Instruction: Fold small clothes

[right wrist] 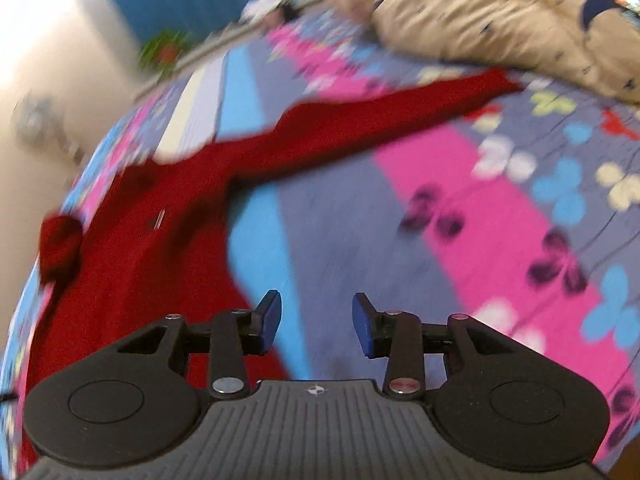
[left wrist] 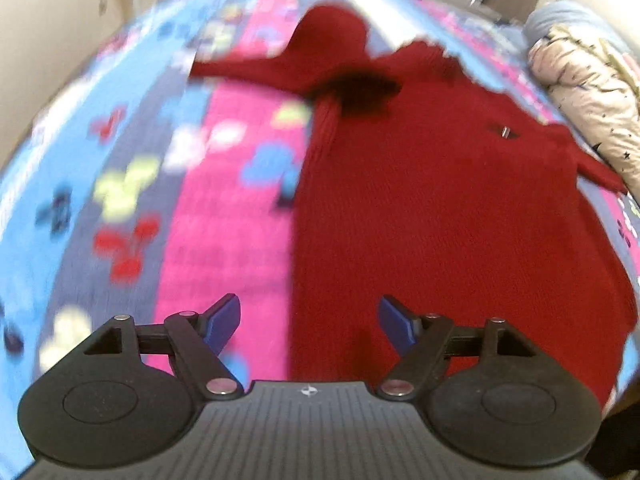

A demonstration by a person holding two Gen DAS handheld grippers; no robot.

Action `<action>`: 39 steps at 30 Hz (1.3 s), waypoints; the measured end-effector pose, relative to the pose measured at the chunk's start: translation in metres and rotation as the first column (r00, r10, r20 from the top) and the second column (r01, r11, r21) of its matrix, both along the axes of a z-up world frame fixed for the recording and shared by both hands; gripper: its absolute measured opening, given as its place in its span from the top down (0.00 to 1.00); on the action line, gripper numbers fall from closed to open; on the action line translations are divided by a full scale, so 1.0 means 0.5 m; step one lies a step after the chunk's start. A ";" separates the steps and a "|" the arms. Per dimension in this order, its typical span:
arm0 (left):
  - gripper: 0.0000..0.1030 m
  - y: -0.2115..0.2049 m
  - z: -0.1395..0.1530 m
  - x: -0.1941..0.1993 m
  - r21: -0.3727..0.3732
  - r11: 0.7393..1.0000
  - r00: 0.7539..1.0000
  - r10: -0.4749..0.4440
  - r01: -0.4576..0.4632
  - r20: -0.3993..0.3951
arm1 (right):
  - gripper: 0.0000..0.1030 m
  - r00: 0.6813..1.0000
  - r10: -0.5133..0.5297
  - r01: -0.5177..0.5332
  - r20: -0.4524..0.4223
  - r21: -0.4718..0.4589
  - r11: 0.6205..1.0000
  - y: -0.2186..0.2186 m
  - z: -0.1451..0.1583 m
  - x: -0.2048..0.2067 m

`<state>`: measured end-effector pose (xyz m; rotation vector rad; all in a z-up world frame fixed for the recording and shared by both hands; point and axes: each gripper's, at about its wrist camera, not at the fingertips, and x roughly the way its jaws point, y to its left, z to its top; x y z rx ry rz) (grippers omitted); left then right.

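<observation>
A red knitted sweater (left wrist: 440, 200) of ribbed yarn lies flat on a striped, butterfly-printed bedspread (left wrist: 224, 240), filling the centre and right of the left wrist view, sleeves spread toward the upper left and right edge. The left gripper (left wrist: 310, 324) stands wide, nothing between its blue pads. The right wrist view alone shows one long sleeve reaching the upper right, toward a beige quilted cover (right wrist: 480, 12). There the right gripper (right wrist: 317, 322) stands partly apart, empty, over bare bedspread.
</observation>
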<state>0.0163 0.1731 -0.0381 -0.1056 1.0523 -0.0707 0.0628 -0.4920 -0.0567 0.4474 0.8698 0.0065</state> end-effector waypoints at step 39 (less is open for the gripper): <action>0.63 -0.114 -0.010 -0.072 0.021 0.983 0.979 -0.181 0.183 -0.089 | 0.56 0.983 0.051 -0.082 -0.176 -0.176 0.981 0.157 0.018 -0.107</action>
